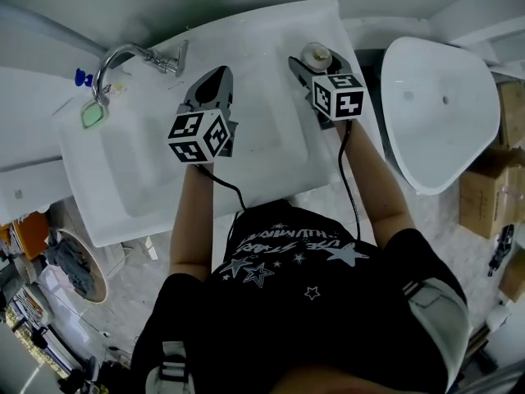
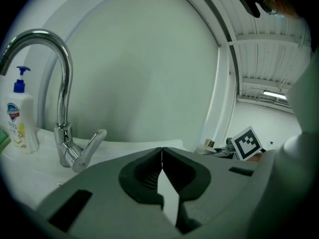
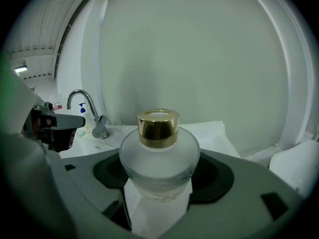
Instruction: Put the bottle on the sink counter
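A frosted glass bottle [image 3: 159,153] with a gold cap sits between the jaws of my right gripper [image 3: 158,183], which is shut on its body. From the head view, that bottle [image 1: 316,54] and the right gripper [image 1: 309,66] are over the far right part of the white sink counter [image 1: 271,23]. Whether the bottle's base touches the counter is hidden. My left gripper [image 1: 216,75] hovers over the middle of the counter; its jaws [image 2: 161,151] meet at the tips with nothing held.
A chrome faucet [image 1: 123,56] [image 2: 57,108] stands at the counter's far left, beside a blue-pump soap bottle [image 2: 19,118] and a green dish [image 1: 92,115]. The basin [image 1: 139,171] lies left. A loose white basin [image 1: 439,105] and cardboard boxes [image 1: 484,187] sit to the right.
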The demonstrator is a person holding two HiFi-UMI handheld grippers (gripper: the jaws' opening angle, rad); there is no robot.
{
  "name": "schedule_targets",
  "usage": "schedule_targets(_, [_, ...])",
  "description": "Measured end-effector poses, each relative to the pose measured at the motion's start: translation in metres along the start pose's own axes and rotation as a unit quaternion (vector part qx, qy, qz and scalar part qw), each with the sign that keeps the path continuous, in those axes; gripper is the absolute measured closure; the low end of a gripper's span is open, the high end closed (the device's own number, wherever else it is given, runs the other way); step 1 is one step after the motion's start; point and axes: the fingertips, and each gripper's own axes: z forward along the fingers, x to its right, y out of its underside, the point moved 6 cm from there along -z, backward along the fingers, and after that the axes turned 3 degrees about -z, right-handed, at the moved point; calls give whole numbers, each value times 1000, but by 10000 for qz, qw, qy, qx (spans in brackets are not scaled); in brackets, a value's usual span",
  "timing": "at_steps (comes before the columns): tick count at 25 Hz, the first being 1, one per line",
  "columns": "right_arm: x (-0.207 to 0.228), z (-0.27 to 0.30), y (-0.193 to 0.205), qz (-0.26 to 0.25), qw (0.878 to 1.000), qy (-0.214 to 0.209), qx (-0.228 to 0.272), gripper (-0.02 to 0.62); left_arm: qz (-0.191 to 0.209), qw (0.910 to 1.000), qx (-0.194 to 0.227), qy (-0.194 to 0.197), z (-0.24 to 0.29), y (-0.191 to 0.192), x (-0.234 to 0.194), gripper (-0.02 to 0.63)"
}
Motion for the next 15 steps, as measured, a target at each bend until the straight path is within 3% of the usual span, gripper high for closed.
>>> schedule_targets(15, [21,74,-5,-374,9990,130,-199,276,-173,9997,-193,-42,46,6,-37,597])
